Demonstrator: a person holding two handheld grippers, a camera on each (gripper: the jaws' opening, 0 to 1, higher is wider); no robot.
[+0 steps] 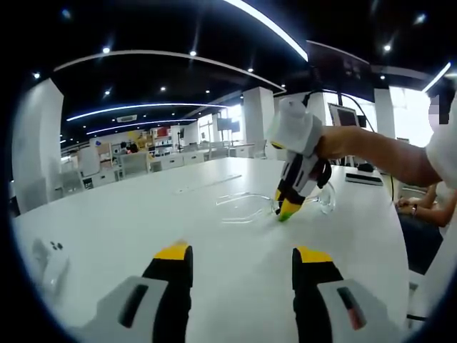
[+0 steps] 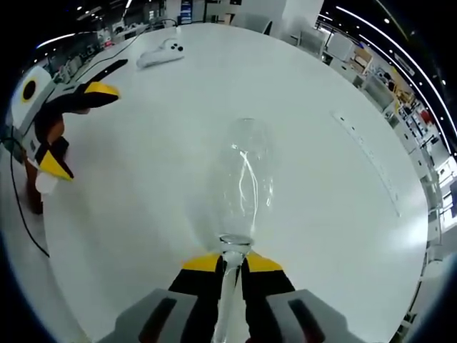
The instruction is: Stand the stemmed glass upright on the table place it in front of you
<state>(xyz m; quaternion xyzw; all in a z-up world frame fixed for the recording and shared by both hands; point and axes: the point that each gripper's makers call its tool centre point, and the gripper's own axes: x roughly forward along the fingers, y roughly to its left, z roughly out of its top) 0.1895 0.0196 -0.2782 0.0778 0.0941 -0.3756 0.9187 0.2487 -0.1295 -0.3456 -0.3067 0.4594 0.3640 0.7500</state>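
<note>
The surface (image 1: 143,214) is large, white and glossy. The ceiling (image 1: 178,28) is dark, with curved light strips (image 1: 171,56) and small round spotlights (image 1: 107,50). White columns (image 1: 258,107) stand at upper centre of the left gripper view. Desks (image 1: 171,161) and shelving lie behind them. Bright windows (image 1: 410,107) occupy the upper right. A power strip (image 2: 161,53) with cable lies on the surface at upper left of the right gripper view.
</note>
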